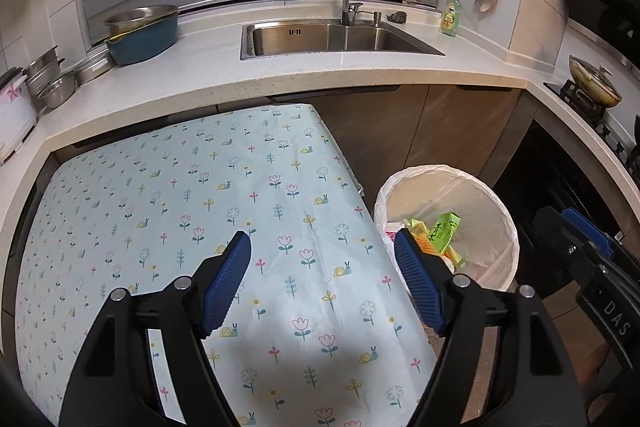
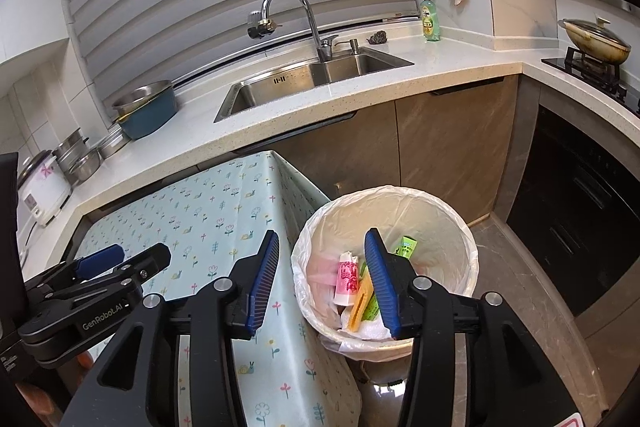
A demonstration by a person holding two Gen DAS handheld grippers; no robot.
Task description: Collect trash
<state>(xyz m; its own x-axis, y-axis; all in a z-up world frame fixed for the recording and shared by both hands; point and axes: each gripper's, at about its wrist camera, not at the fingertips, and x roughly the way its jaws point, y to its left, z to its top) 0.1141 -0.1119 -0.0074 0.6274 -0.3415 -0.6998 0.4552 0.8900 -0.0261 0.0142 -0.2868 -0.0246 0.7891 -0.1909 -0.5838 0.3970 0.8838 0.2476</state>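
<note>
A round trash bin (image 1: 492,195) (image 2: 452,211) lined with a white plastic bag stands on the floor right of a small table. Inside lie a green tea carton (image 1: 443,233) (image 2: 407,246), a pink-and-white wrapper (image 2: 347,277), a yellow-orange packet (image 2: 360,301) and white crumpled paper. My left gripper (image 1: 323,251) hangs open over the table's right part, nothing between its blue pads. My right gripper (image 2: 322,247) is open above the bin's left rim and the table edge, its jaws empty. The left gripper (image 2: 120,261) also shows at the left of the right wrist view.
The table wears a pale blue flowered cloth (image 1: 200,211) (image 2: 208,223). Behind runs a white counter with a steel sink (image 1: 336,39), faucet, blue pot (image 1: 144,35), metal bowls and rice cooker (image 1: 12,115). A stove with a lidded wok (image 2: 596,39) sits right; brown cabinets stand behind the bin.
</note>
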